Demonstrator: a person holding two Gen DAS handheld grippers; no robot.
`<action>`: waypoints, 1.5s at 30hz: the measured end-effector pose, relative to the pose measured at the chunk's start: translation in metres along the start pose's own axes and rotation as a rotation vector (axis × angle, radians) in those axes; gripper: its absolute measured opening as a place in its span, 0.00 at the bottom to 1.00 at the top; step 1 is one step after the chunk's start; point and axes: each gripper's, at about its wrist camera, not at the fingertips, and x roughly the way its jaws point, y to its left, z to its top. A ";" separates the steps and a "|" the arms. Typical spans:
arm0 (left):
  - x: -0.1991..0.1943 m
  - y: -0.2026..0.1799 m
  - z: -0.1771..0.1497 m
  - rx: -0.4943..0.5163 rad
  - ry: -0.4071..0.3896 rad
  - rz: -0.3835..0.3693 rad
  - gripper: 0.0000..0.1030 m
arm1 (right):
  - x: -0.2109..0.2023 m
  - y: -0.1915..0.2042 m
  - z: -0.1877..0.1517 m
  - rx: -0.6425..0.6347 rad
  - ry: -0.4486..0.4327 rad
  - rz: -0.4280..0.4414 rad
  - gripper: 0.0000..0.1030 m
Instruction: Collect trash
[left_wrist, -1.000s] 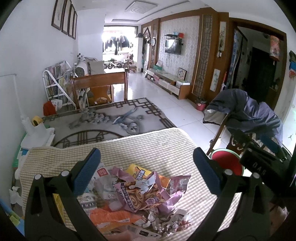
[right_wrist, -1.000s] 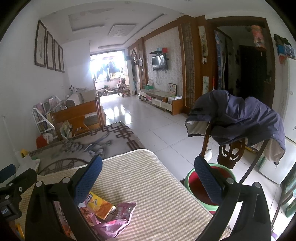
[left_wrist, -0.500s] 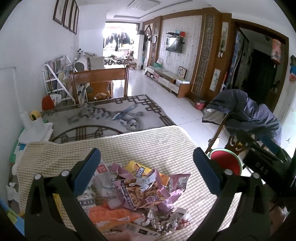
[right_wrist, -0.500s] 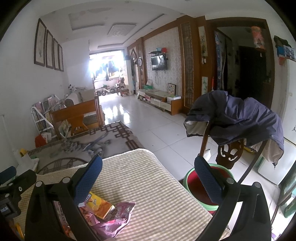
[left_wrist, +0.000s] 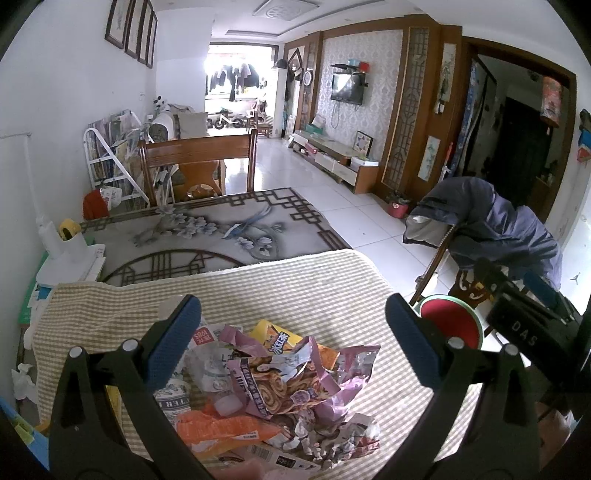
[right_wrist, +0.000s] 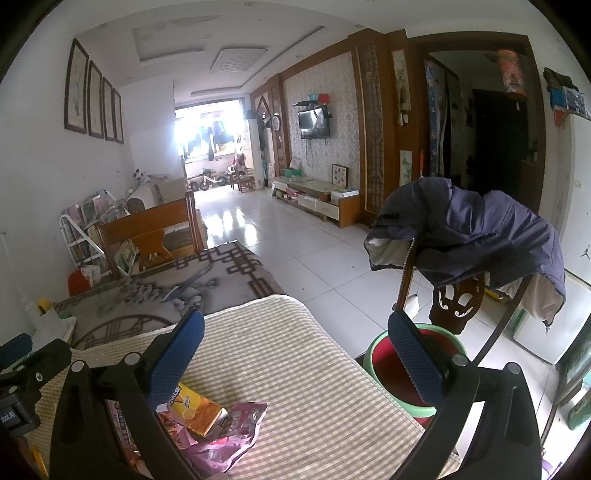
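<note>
A heap of snack wrappers (left_wrist: 280, 384) lies on the checked tablecloth (left_wrist: 258, 288): a purple biscuit bag, an orange wrapper (left_wrist: 221, 430), a yellow carton (left_wrist: 280, 338) and crumpled paper. My left gripper (left_wrist: 293, 339) hovers open just above the heap, nothing between its blue pads. The right gripper (right_wrist: 295, 362) is also open and empty, over the cloth's right part, with the yellow carton (right_wrist: 195, 410) and a purple bag (right_wrist: 229, 435) at its lower left. A red bin with a green rim (right_wrist: 399, 376) stands on the floor beside the table.
A wooden chair draped with a dark blue jacket (right_wrist: 476, 236) stands right of the bin. Beyond the cloth the table (left_wrist: 207, 236) shows a patterned grey top, with a wooden chair (left_wrist: 199, 162) behind it. White boxes (left_wrist: 66, 258) sit at the table's left edge.
The left gripper has shifted slightly, so the wrapper heap sits a little lower in its view. The right gripper has barely moved. Both stay open.
</note>
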 end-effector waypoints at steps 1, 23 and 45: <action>0.000 0.001 0.001 -0.001 0.001 0.000 0.95 | 0.000 0.000 0.000 -0.001 0.000 0.000 0.93; -0.004 0.015 0.001 -0.031 -0.043 -0.057 0.95 | 0.003 -0.001 -0.009 -0.002 0.022 0.009 0.93; 0.005 0.055 -0.180 0.337 0.489 -0.288 0.95 | 0.038 0.033 -0.121 -0.135 0.557 0.316 0.93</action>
